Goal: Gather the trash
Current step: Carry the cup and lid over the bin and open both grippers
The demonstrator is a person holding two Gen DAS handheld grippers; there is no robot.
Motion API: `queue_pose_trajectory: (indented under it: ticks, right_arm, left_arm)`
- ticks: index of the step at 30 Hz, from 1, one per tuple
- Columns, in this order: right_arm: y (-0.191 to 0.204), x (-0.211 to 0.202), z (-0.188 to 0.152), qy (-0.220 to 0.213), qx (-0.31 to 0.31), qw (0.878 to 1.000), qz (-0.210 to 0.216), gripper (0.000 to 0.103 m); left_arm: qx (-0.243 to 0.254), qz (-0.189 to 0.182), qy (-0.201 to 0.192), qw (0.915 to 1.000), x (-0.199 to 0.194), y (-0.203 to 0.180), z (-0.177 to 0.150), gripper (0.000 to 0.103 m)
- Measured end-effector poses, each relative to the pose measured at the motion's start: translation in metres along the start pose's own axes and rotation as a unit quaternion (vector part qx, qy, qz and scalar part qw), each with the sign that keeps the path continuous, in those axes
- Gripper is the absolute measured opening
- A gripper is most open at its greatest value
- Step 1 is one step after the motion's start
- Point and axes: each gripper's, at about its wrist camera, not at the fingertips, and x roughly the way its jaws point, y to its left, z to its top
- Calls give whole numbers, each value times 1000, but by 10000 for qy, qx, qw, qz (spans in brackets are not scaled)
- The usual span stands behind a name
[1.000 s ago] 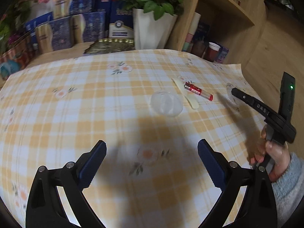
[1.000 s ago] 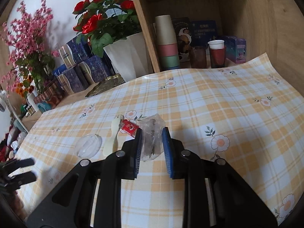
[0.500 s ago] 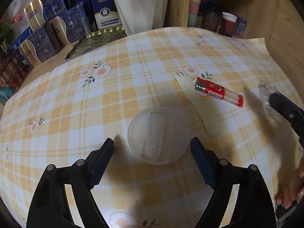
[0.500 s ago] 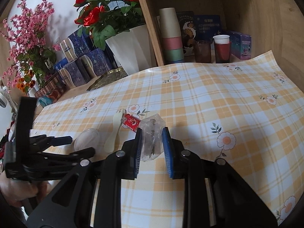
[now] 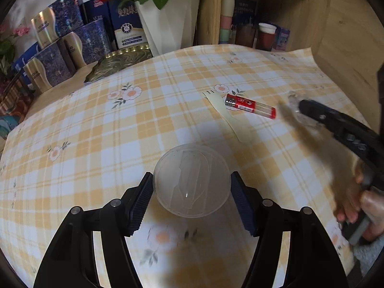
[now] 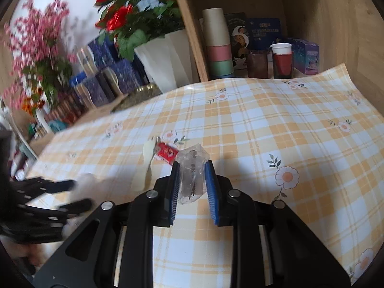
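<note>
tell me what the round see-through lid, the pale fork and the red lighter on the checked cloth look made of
Round see-through lid: thin clear plastic, glossy; the cloth shows through it and a glint sits on it.
Pale fork: cream, matte, probably plastic, possibly wood.
Red lighter: red label, clear plastic end, metal cap by the look.

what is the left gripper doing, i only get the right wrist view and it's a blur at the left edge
Observer: The left gripper has its fingers on either side of a clear round lid that lies flat on the tablecloth. They have just been closing.
Operator: has it got it yet
Observer: The pads sit right at the lid's rim on both sides. I cannot tell whether they press.
Operator: what else is left to grab
Observer: A red lighter, whose clear end your view hides behind the wrapper. It lies beside a pale fork, both apart from the lid.
</note>
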Motion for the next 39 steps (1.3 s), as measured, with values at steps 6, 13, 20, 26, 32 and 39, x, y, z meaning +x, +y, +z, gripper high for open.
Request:
queue_pose_trajectory:
  ticks: [6, 13, 20, 26, 32, 39]
  right_arm:
    - [31, -21, -2, 156, -586, 9982, -31, 24]
    - [47, -121, -35, -144, -205, 9989, 394, 24]
    - [62, -209, -112, 35, 40, 9977, 672, 24]
    - [79, -236, -173, 314, -134, 9972, 665, 24]
    - [89, -236, -208, 497, -28, 9959, 750, 24]
    - [117, -226, -220, 750, -681, 9920, 759, 24]
  left_arm:
    - [-150, -201, -268, 9993, -66, 11, -27, 64]
    - [36, -658, -560, 9963, -138, 4, -78, 64]
    - [205, -1109, -586, 9919, -192, -13, -152, 64]
    - [443, -1261, -282, 9906, -203, -24, -222, 64]
    - [277, -1398, 43, 9898, -191, -25, -273, 64]
    - [-635, -1393, 569, 9866, -152, -7, -303, 64]
